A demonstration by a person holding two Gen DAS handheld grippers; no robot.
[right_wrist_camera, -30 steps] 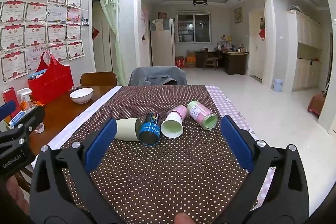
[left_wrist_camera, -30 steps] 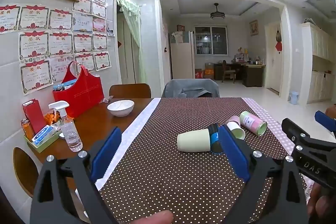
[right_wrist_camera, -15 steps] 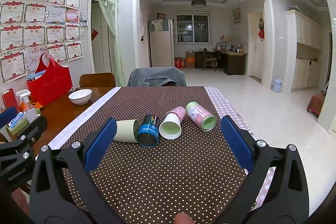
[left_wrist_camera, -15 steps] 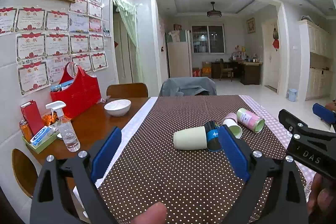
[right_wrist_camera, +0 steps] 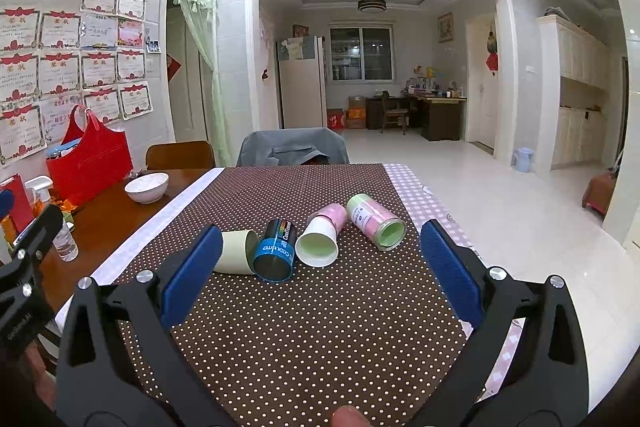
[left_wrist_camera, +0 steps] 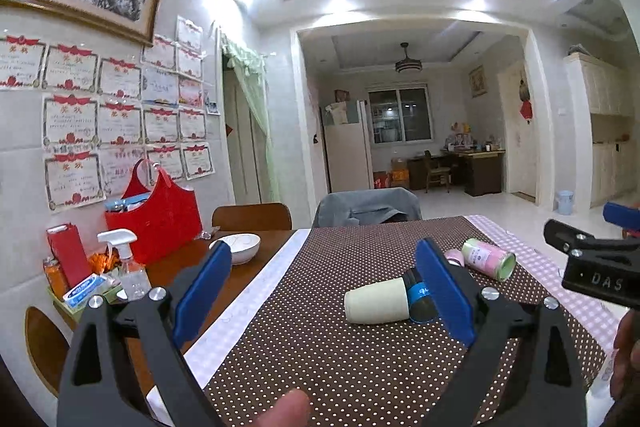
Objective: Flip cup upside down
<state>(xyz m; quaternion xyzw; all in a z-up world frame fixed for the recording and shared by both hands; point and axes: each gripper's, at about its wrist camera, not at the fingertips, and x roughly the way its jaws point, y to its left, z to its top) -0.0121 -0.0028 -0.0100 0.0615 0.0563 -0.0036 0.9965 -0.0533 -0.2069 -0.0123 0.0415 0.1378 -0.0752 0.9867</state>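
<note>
While both the left gripper and right gripper hung wide apart, four cups lay sideways on the table's brown dotted cloth, tiled dining room beyond.

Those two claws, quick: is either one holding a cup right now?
Left claw: open, holding nothing.
Right claw: open, holding nothing.

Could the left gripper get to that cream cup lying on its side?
Probably yes: the left gripper is open, and bare tablecloth lies before the cream cup, which touches the blue cup.
</note>
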